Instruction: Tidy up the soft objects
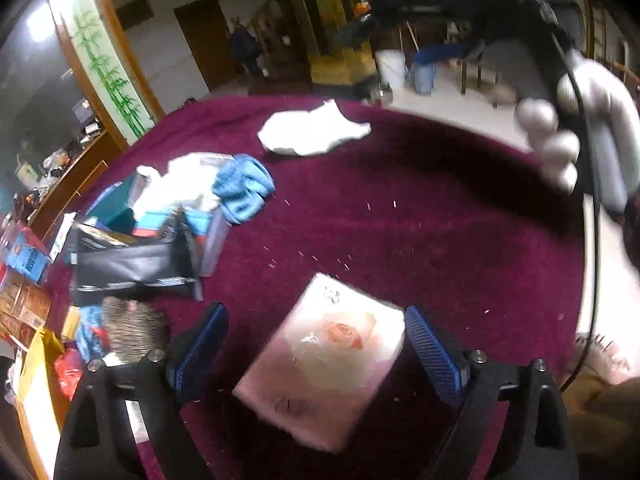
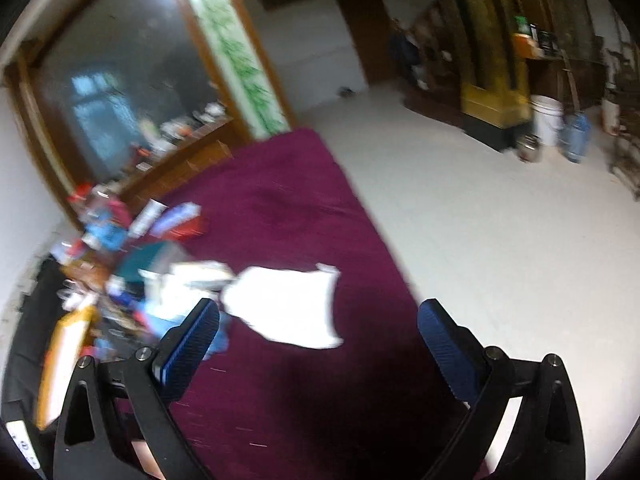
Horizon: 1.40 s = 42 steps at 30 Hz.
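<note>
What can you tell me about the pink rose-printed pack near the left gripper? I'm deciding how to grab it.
The pink rose-printed pack is a flat, rectangular, soft-looking packet in glossy plastic wrap, pale pink with a peach rose and small dark print near one end. It lies flat and skewed on the maroon tablecloth, between the left gripper's open blue-padded fingers. The right pad sits close by its corner; the blurred picture does not settle whether they touch. Nothing rests on it.

Dim indoor light, heavy motion blur in right view; fisheye bending, black vignetted corners
</note>
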Motion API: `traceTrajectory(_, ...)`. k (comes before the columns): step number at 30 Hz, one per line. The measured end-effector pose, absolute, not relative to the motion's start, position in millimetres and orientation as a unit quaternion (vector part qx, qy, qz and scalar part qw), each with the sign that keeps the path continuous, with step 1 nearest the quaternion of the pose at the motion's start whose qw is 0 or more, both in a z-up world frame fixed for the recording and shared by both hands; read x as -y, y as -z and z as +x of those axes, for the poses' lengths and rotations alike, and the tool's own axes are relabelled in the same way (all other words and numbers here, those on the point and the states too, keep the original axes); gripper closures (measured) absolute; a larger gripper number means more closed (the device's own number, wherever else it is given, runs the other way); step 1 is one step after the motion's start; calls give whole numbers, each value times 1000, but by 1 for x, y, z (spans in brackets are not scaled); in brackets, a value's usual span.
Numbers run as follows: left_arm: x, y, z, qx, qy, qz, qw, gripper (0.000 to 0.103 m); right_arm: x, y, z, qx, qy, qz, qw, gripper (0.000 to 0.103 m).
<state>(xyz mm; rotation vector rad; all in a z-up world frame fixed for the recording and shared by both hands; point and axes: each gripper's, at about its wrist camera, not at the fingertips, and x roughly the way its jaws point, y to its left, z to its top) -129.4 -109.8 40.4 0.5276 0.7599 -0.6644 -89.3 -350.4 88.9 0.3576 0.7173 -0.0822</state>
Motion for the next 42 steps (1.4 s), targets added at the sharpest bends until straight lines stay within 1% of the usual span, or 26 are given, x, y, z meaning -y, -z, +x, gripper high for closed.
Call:
traceTrajectory(1, 115, -33, -128, -366, 313, 261, 837, 30, 354, -83, -85, -367, 42, 166, 915, 3)
traceTrajectory(2, 116, -28, -127, -378, 309, 260, 833, 43, 354, -78, -81, -381, 37, 158, 910, 3)
traceTrajectory(3, 116, -26, -126, -390, 306, 254, 830, 44, 352, -73, -75, -395, 30, 151, 905, 3)
traceTrajectory(5, 107, -26, -120, -419, 316, 198, 828, 45, 343, -68, -64, -408, 23, 138, 902, 3)
traceTrajectory(11, 44, -55, -122, -426, 274, 81, 859, 45, 296, -57, -15, -431, -6, 71, 899, 4)
traceTrajectory(13, 19, -68, -128, -419, 262, 47, 868, 45, 283, -45, 6, -450, -10, 52, 891, 10)
traceTrajectory(15, -2, -78, -134, -413, 252, 19, 875, 45, 280, -30, 17, -477, -15, 52, 877, 43)
traceTrajectory(16, -17, -84, -138, -409, 243, 4, 880, 45, 279, -28, 18, -473, -9, 49, 880, 49)
traceTrajectory(17, -26, -87, -138, -408, 235, -5, 882, 45, 281, -30, 17, -471, -18, 60, 880, 77)
traceTrajectory(18, -38, -91, -140, -405, 226, -16, 886, 45, 285, -32, 15, -477, -33, 90, 874, 88)
traceTrajectory(20, -64, -99, -143, -397, 207, -39, 893, 45, 289, -44, 5, -466, -28, 103, 878, 89)
traceTrajectory(24, -121, -114, -148, -380, 172, -87, 905, 45, 275, -84, -21, -435, -48, 88, 895, 90)
traceTrajectory(27, -164, -117, -140, -375, 138, -117, 909, 45, 241, -117, -32, -416, -90, 73, 902, 91)
traceTrajectory(30, -204, -113, -134, -374, 100, -152, 909, 45, 192, -137, -34, -410, -149, 66, 897, 91)
traceTrajectory(35, -248, -102, -117, -384, 74, -206, 897, 45, 89, -146, -20, -431, -260, 77, 861, 91)
traceTrajectory(40, -274, -88, -72, -412, 53, -241, 877, 45, -23, -133, 11, -463, -313, 77, 826, 91)
traceTrajectory(42, -282, -82, -52, -417, 47, -258, 870, 45, -55, -124, 23, -476, -313, 71, 819, 91)
